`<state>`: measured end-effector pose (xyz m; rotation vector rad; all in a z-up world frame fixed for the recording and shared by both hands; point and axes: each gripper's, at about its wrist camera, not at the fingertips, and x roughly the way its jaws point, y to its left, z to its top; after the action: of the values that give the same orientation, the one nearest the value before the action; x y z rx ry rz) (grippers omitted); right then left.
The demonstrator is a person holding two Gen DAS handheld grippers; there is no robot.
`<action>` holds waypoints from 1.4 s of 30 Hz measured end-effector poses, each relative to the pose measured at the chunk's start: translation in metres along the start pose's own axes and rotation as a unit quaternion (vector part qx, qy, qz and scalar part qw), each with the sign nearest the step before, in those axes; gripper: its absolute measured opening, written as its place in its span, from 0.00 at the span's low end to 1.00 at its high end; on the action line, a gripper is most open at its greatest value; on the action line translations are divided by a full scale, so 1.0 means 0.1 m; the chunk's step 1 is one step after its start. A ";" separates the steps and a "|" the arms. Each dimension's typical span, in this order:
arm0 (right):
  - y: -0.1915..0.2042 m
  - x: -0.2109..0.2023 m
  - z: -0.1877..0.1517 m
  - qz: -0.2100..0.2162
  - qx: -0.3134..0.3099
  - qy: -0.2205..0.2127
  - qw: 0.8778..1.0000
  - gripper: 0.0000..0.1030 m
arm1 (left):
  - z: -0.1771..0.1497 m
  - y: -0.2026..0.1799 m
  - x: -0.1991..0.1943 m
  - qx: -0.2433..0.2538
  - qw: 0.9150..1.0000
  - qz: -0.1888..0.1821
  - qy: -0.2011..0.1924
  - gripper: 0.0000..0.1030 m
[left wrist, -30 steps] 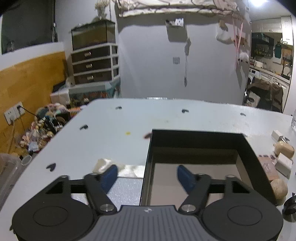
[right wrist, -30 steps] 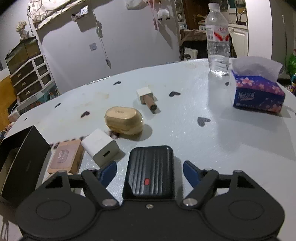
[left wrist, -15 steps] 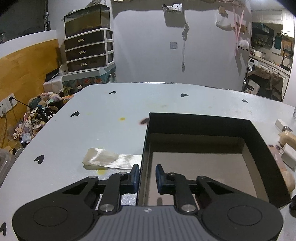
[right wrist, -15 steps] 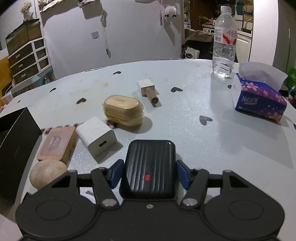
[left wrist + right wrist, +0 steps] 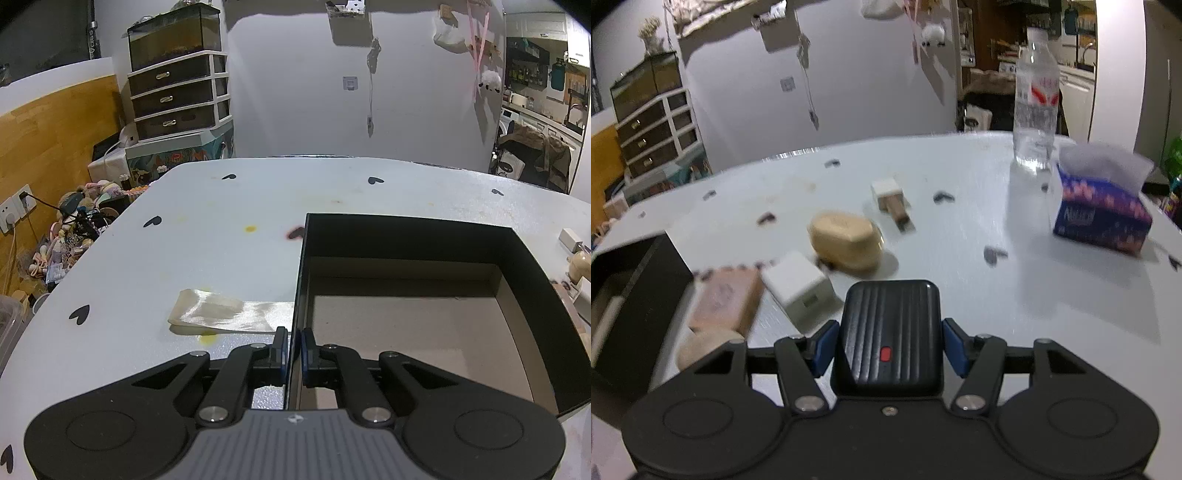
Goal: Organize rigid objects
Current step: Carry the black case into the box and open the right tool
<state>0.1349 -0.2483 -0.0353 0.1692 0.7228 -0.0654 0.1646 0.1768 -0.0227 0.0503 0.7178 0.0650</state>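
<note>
Left claw (image 5: pixel 292 350): pinched on left wall of black box (image 5: pixel 532 280); jaws just closed onto it.
Black box: open, on white desk (image 5: pixel 207 258); lower right corner cut off.
Right claw (image 5: pixel 889 345): closed on sides of black ribbed power bank (image 5: pixel 891 332); near end hidden.
Beside box: pink flat case (image 5: pixel 724 302), white charger (image 5: pixel 799 290), beige case (image 5: pixel 844 240), all blurred.
Round beige object (image 5: pixel 698 349): partly hidden, unidentifiable.
</note>
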 end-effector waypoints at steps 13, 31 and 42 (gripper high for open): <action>0.95 -0.28 0.64 0.156 -0.053 -0.023 0.986 0.59 | -0.02 -0.03 -0.03 -0.014 1.000 0.006 -0.004 0.07; 2.59 0.31 0.56 0.191 -0.037 0.214 0.957 0.59 | -0.05 0.02 -0.06 -0.025 0.999 -0.009 -0.023 0.07; 2.85 0.75 0.32 0.105 -0.010 0.259 0.960 0.59 | -0.06 0.06 -0.08 -0.046 0.998 -0.025 -0.027 0.07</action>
<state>0.2459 0.0269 -0.0236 0.2460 1.2240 0.1975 0.1550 0.1826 -0.0215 -0.0534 0.6607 0.0487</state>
